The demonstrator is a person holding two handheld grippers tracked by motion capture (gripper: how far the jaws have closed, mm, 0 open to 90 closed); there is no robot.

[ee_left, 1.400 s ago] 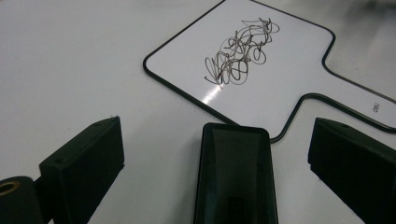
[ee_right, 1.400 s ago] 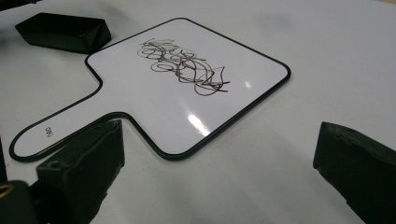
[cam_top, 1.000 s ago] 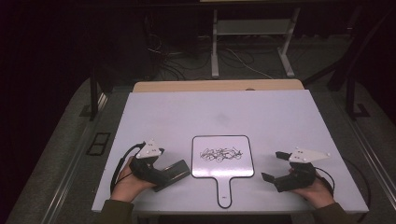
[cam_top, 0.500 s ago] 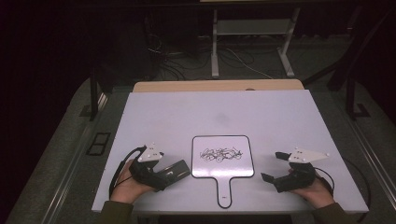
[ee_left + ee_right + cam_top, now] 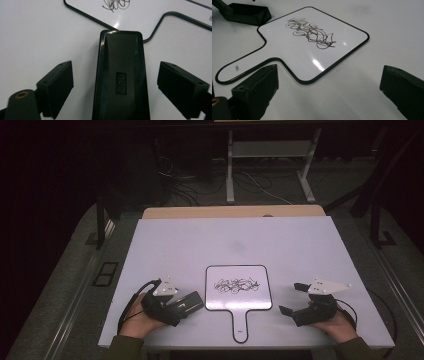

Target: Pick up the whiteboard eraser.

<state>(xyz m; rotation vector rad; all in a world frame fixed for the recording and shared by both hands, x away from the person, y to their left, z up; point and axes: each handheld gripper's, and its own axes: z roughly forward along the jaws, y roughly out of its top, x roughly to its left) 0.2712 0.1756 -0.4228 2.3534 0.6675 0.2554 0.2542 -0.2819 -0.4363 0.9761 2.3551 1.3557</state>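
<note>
At the left of the high view, the person's left hand (image 5: 137, 320) rests near the front edge of the white table (image 5: 200, 240), holding the left gripper (image 5: 182, 306), which points toward the middle of the table. Between its jaws lies a black eraser (image 5: 121, 80), a long block with a small raised brand mark on its top. In the left gripper view the jaws stand on either side of the eraser with white table showing in the gap on each side, so they are released and not pressing on it, though they have just been closing in around it. The eraser lies flat on the table, its far end just beside the lower left corner of a small handheld whiteboard (image 5: 239, 287), close to where the handle begins; whether the two touch cannot be told. The whiteboard lies flat in the middle of the front part of the table, black-rimmed, with a tangle of black scribble (image 5: 236, 285) on its face and its handle pointing toward the person. Further right, well apart from the whiteboard, the right gripper (image 5: 293, 299) sits in the person's right hand (image 5: 337, 322) near the front right of the table. Its jaws are spread wide with nothing between them but bare table, and they point toward the whiteboard's right edge.
</note>
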